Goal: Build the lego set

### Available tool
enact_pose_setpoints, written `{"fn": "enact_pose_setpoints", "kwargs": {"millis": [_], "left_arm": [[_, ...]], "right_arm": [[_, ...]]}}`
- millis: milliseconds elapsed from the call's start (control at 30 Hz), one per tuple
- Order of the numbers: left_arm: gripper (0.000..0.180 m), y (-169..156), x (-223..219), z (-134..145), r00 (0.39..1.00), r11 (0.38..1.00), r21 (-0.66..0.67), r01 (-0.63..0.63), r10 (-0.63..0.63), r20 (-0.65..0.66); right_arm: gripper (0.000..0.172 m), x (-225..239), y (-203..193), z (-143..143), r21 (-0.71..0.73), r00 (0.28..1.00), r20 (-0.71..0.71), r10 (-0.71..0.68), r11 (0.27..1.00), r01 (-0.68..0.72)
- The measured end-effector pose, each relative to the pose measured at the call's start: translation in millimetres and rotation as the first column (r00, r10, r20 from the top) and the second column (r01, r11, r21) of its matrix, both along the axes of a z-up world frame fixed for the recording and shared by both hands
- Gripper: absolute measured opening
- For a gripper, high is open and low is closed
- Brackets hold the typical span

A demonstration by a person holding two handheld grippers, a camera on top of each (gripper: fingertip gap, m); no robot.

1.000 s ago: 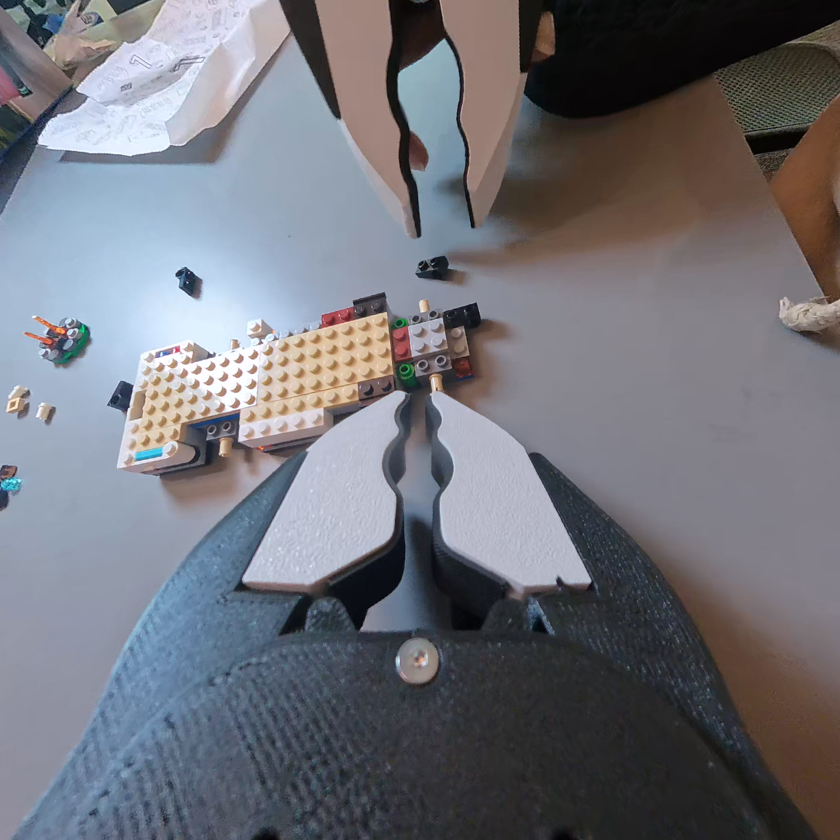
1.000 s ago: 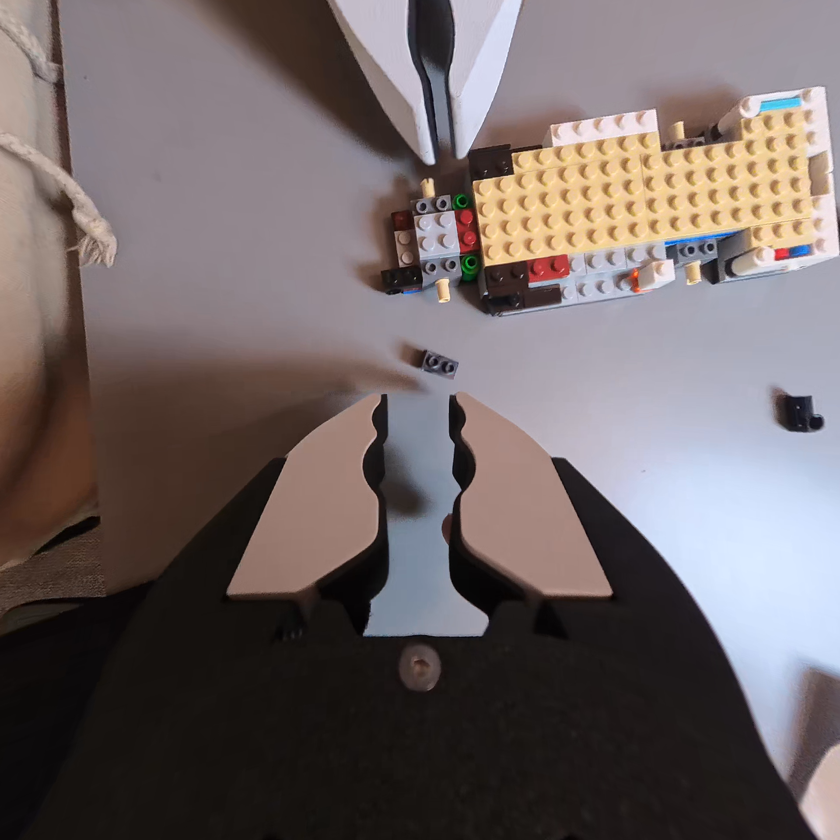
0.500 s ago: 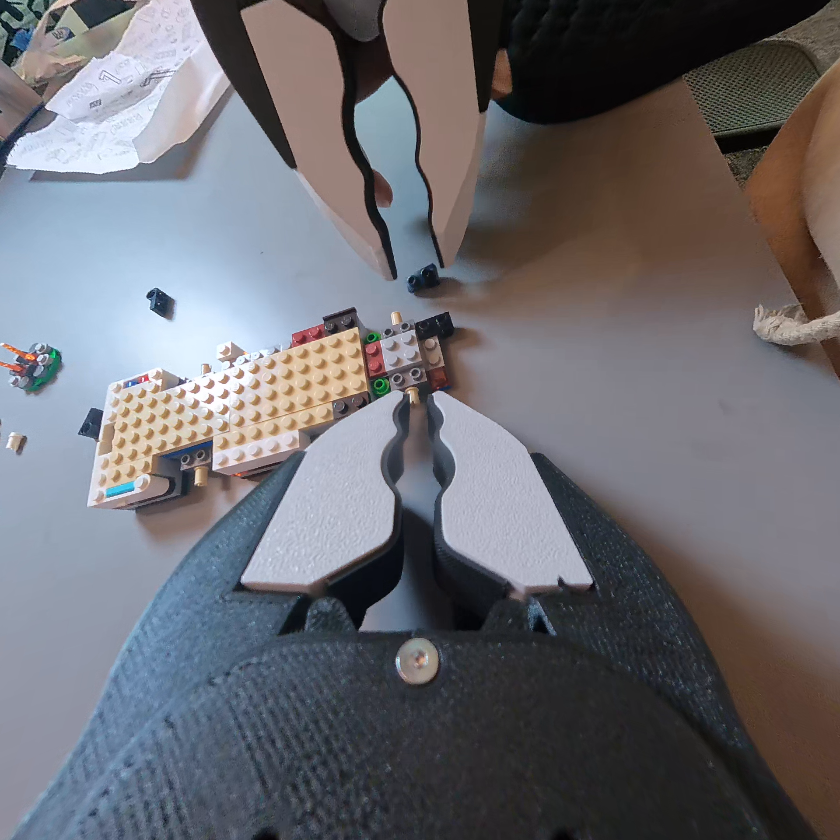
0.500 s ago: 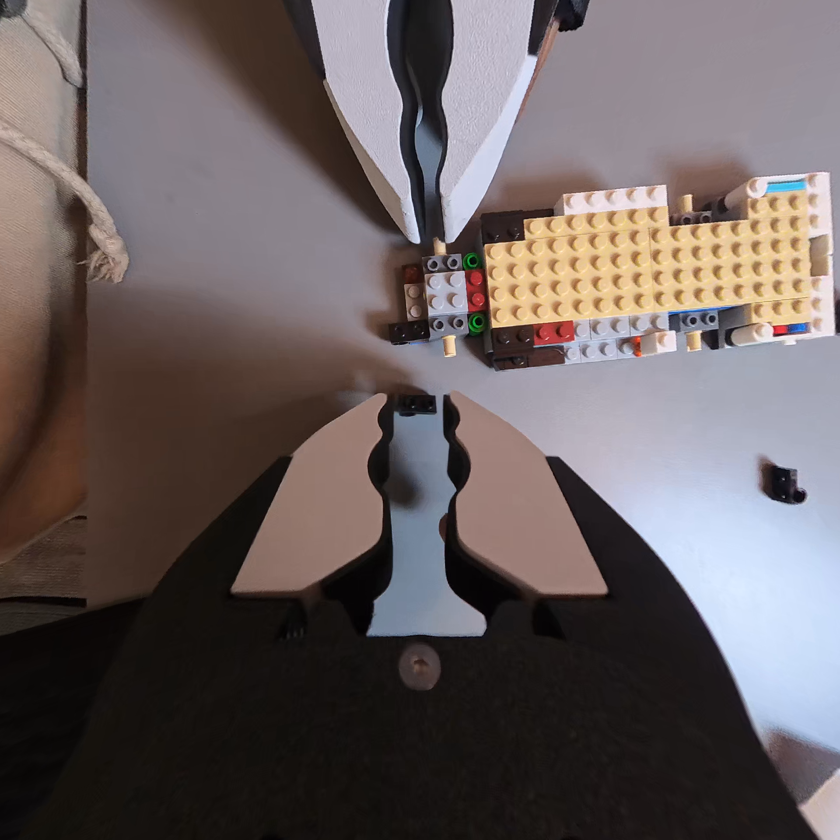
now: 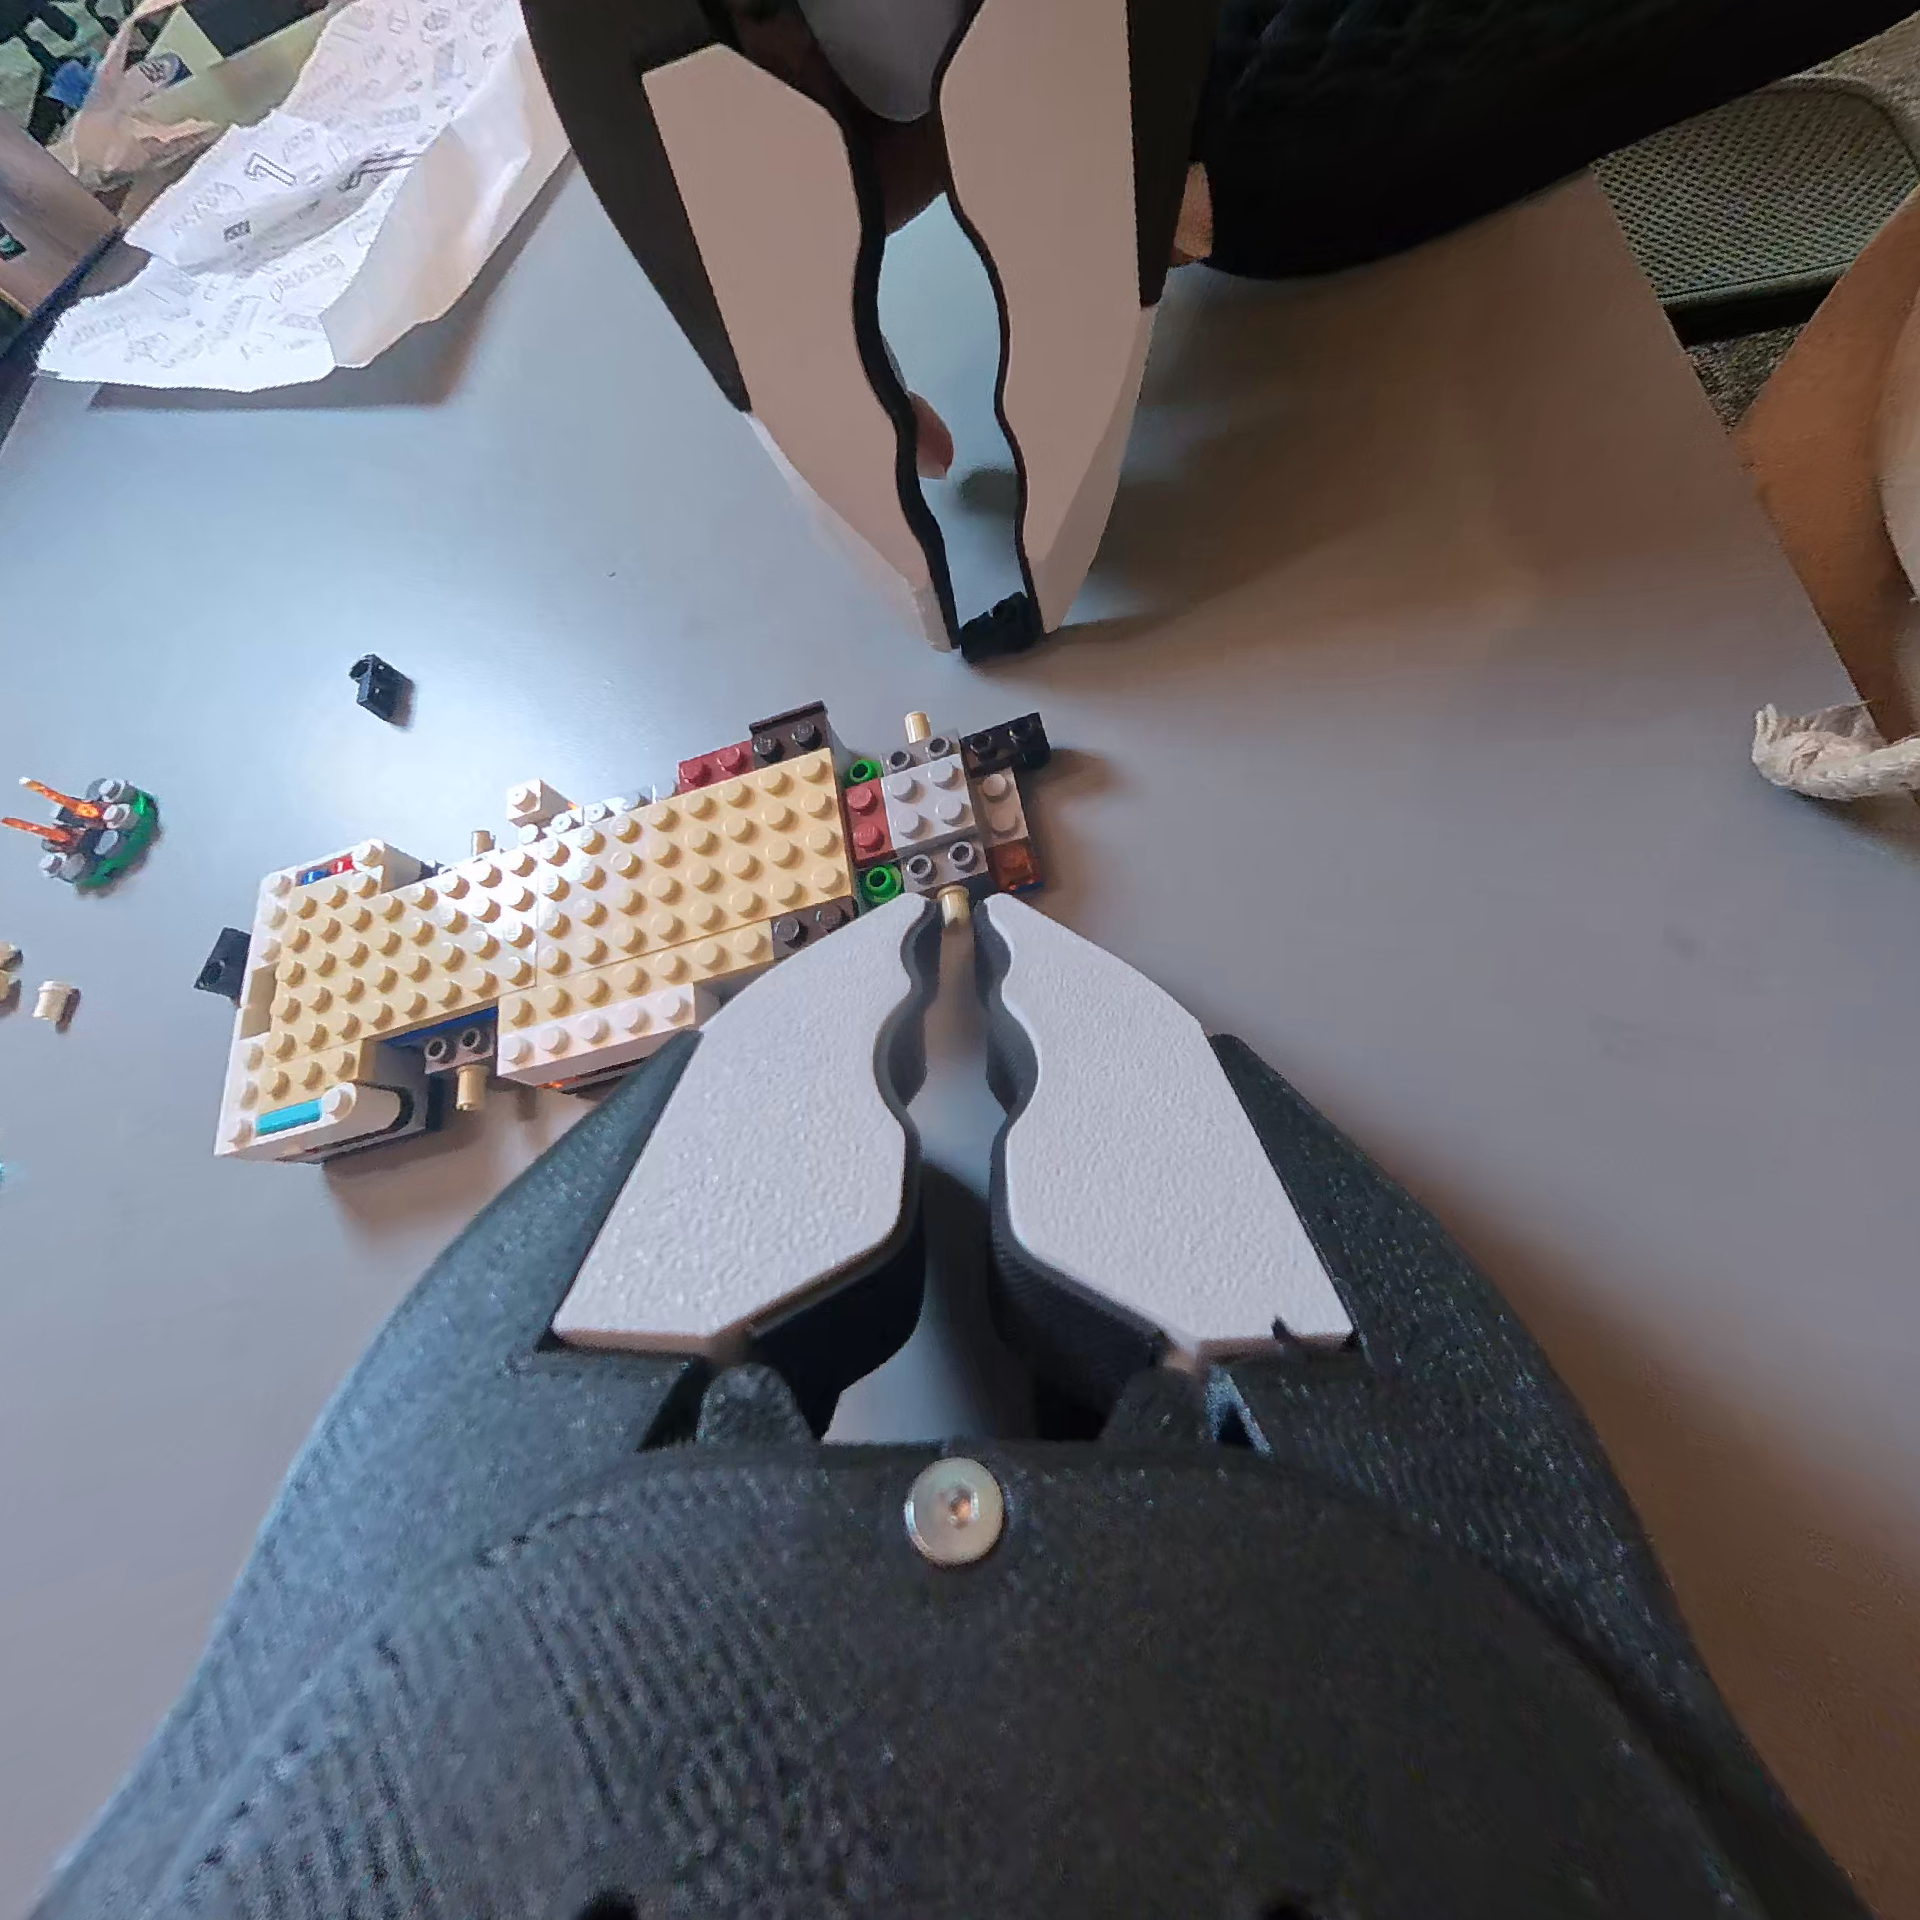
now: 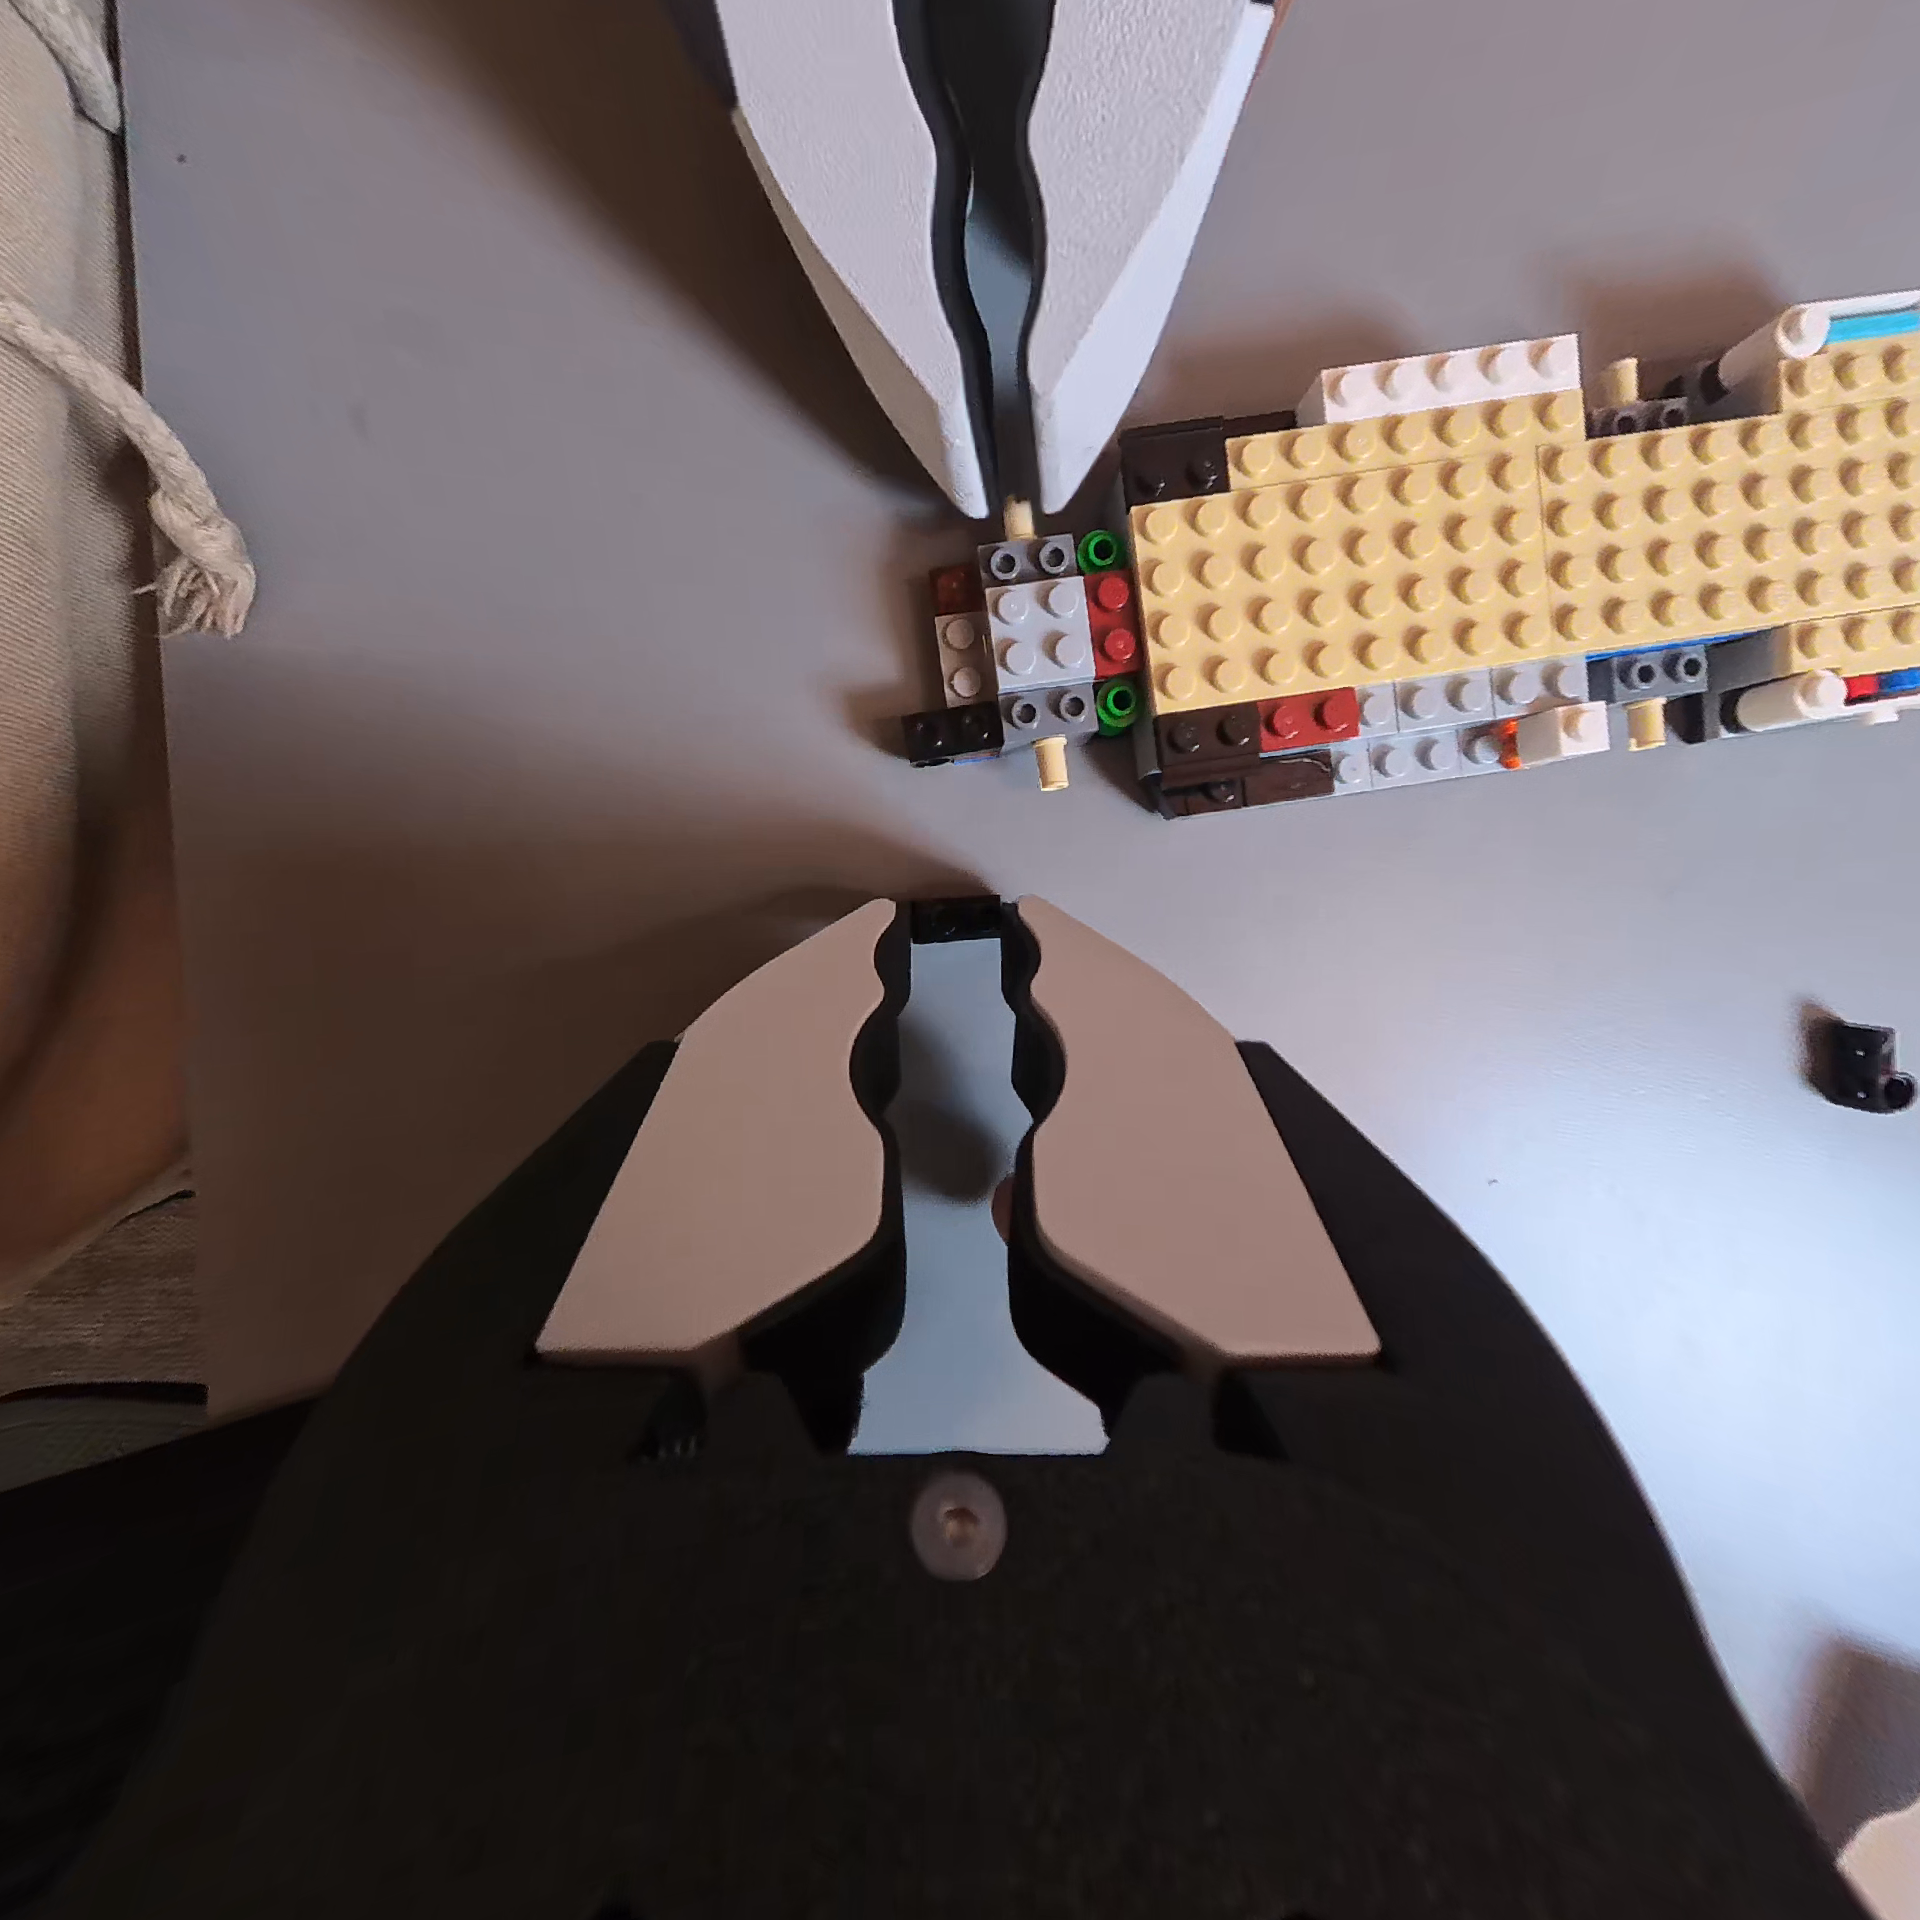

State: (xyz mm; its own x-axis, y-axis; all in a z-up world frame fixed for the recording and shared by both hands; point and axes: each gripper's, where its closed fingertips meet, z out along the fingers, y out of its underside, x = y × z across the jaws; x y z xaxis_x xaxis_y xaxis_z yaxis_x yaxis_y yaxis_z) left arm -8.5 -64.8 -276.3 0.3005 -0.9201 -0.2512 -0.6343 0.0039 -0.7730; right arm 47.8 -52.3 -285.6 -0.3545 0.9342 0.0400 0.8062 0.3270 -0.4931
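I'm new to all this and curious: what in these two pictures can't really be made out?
- Long tan studded brick model: its far end is cut off by the right edge of the right wrist view.
- Crumpled white printed paper: cut off at the top of the left wrist view.
- Tiny pale loose pieces: too small to identify, at the left edge of the left wrist view.

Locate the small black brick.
In the right wrist view, the small black brick sits on the table between the right gripper's fingertips, just short of the brick model.
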Motion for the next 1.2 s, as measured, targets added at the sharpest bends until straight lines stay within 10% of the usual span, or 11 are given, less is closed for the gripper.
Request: {"fn": "enact_pose_setpoints", "kwargs": {"millis": [1200], "left_arm": [[0.004, 1.4, 8.8, -0.7, 0.999, 0.998, -0.051, -0.038, 0.038, 0.012]], "right_arm": [[0.018, -24.9, -16.1, 4.8, 0.271, 0.984, -0.149, 0.092, 0.961, -0.049]]}}
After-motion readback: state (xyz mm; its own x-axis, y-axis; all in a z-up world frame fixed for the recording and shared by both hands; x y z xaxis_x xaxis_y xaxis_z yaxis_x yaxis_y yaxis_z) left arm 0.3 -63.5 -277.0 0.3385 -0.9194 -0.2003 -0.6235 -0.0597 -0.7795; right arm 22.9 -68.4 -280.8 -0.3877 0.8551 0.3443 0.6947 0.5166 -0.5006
